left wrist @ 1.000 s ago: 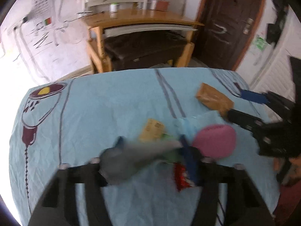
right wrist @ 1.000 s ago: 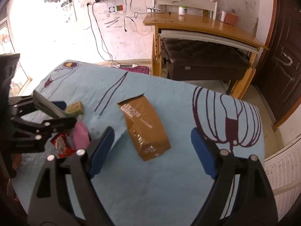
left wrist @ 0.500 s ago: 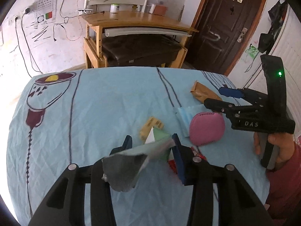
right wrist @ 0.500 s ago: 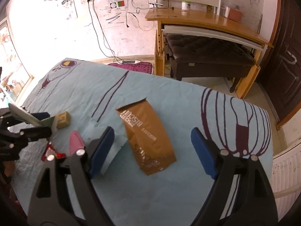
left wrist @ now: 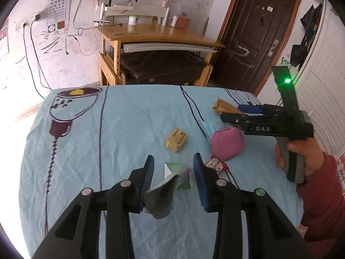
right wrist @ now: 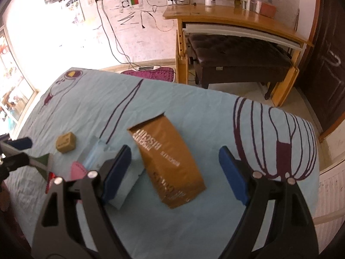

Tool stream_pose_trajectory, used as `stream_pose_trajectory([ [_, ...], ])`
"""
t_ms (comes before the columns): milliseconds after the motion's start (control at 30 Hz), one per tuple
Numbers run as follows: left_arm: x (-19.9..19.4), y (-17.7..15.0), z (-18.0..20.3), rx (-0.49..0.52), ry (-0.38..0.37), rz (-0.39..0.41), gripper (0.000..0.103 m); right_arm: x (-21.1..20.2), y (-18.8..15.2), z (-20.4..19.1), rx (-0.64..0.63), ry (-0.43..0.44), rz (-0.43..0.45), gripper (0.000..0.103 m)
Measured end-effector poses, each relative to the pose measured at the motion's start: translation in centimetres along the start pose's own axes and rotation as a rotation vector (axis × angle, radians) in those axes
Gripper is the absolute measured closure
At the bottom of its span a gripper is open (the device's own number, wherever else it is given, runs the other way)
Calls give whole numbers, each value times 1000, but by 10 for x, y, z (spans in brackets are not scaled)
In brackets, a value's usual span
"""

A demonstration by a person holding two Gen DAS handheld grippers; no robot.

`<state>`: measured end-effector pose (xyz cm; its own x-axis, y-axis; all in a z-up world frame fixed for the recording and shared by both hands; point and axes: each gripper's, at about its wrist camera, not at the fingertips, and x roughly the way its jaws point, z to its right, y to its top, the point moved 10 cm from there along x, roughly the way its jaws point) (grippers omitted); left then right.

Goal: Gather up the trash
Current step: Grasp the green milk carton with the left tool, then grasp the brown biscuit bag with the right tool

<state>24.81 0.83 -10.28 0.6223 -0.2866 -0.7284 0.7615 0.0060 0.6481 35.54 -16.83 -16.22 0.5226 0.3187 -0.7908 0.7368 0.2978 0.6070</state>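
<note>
Narrowed since a second ago: left gripper (left wrist: 173, 161) jaws, just closing, loosely pinching green wrapper (left wrist: 175, 169) above blue cloth (left wrist: 107, 129). Right gripper (right wrist: 174, 151) spread wide over brown biscuit bag (right wrist: 172, 164). Risks: slack pinch dropping wrapper; bag skidding at closure

Light-blue cloth (left wrist: 133, 129) w/ maroon line drawings, brown biscuit bag (right wrist: 170, 164) (white lettering), pink pouch (left wrist: 227, 143).

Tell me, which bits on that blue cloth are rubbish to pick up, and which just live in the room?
Rubbish:
- green wrapper between the left tongs
- brown biscuit bag between the open right tongs
- red wrapper
- blue face mask

Probably just there:
- pink pouch
- wooden desk
- door
</note>
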Motion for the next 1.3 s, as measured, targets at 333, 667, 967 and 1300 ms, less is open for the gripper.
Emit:
stream_pose_trajectory([
  [333,-7,-17,2,28,3,-6,100,-4,-1,-6,-86,-116,25,86],
  [667,-27,-21,-9,-10,30,33,99,-46,3,-7,-32,-77,127,86],
  [967,-55,-15,3,25,73,89,99,-87,-7,-8,-23,-81,198,85],
  [1300,-59,-12,44,103,89,103,99,-143,-30,12,19,-110,281,85],
])
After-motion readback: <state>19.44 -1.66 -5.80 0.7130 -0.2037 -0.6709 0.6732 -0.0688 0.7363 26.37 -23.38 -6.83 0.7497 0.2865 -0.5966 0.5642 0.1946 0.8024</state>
